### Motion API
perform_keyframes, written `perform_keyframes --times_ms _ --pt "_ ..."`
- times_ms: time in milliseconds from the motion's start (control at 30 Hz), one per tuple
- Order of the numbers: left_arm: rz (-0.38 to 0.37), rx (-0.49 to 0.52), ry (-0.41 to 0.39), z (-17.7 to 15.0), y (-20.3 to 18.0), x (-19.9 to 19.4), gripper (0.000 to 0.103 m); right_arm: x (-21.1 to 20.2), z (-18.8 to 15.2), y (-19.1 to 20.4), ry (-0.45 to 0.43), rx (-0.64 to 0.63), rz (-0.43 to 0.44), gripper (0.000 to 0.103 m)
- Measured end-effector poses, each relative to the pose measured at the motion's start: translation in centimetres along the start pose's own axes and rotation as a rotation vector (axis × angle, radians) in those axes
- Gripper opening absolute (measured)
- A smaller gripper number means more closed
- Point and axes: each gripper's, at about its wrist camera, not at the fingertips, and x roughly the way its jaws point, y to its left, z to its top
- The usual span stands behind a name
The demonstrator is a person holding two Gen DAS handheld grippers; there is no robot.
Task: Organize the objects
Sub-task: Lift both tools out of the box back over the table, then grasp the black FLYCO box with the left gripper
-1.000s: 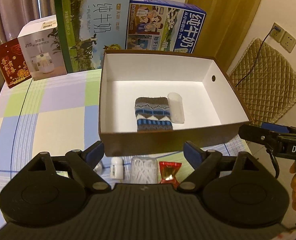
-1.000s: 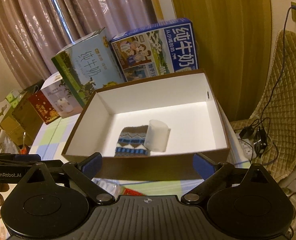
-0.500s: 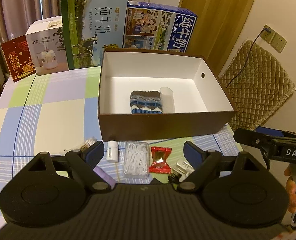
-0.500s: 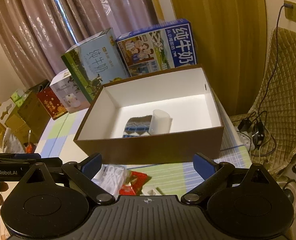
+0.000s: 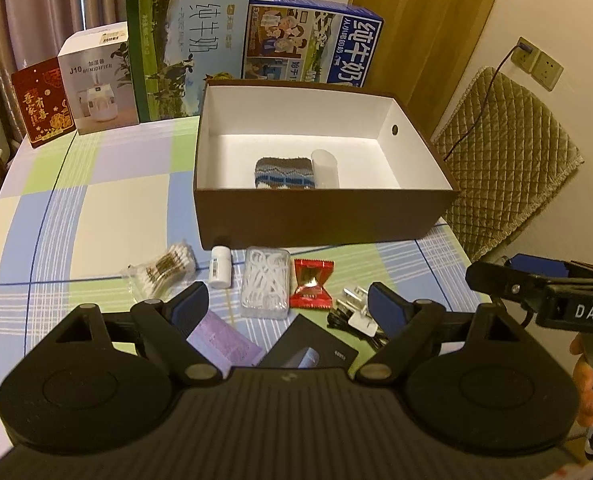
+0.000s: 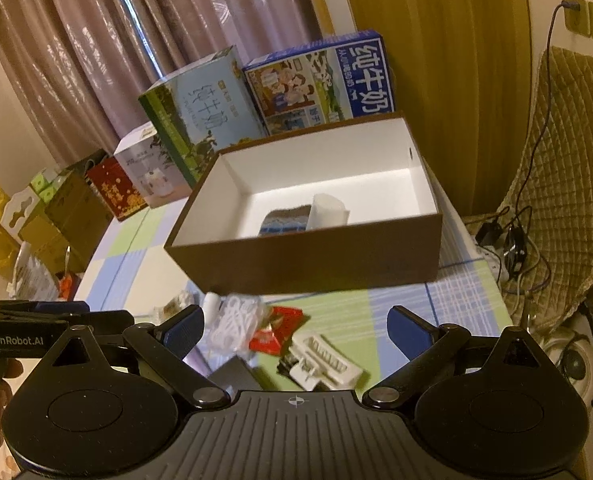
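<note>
Inside the brown cardboard box with white inner walls (image 5: 324,216), at the middle of the checked tablecloth in blue, green and white (image 5: 76,208): only two things so far, a folded knitted cloth with a brown, blue and white zigzag pattern (image 5: 283,173) and, touching its right side, a pale translucent plastic piece (image 5: 325,168), too unclear to identify. On the cloth just in front of the box, still outside: a clear bag of cotton swabs with wooden sticks (image 5: 163,270), a small white plastic bottle (image 5: 220,267), a clear flat case full of white floss picks (image 5: 266,282), a red foil snack packet (image 5: 311,284), a white plug adapter with a black cable (image 5: 356,314), a pale purple paper packet (image 5: 224,344) and a flat black box (image 5: 308,350), the last two partly hidden. Left gripper (image 5: 288,304) above this row, blue-padded fingers wide apart, nothing between them. Right gripper (image 6: 295,324) likewise spread and empty, over the floss case and the red packet; in its blurred view also a white ribbed piece (image 6: 324,360), probably the adapter. Judged from this: an early stage, two items stored, about seven left to carry into the box, with much free floor there. Tall milk cartons behind the box (image 5: 188,44) probably only background.
</note>
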Motion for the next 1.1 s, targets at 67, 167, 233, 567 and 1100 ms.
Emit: perform_keyframes --times_ms 67,167,233,567,1100 --pt "0.000 0.001 0.005 -0.6 0.0 -0.2 0.084 0.0 -0.6 -0.1 0.015 0.002 -0.004 0.096" --pt "0.007 0.009 0.014 -1.7 -0.1 -0.3 0.084 -0.2 -1.7 -0.3 0.036 0.003 -0.011 0.096" --pt "0.005 0.011 0.021 -2.4 -0.1 -0.4 0.084 -0.3 -2.3 -0.4 0.049 0.000 -0.017 0.096" --pt "0.011 0.003 0.065 -5.6 0.3 -0.3 0.085 -0.3 -5.4 -1.7 0.122 0.004 -0.036 0.096" --pt "0.008 0.100 0.099 -8.8 0.0 2.2 0.085 1.0 -7.7 -2.8 0.179 0.002 -0.061 0.096"
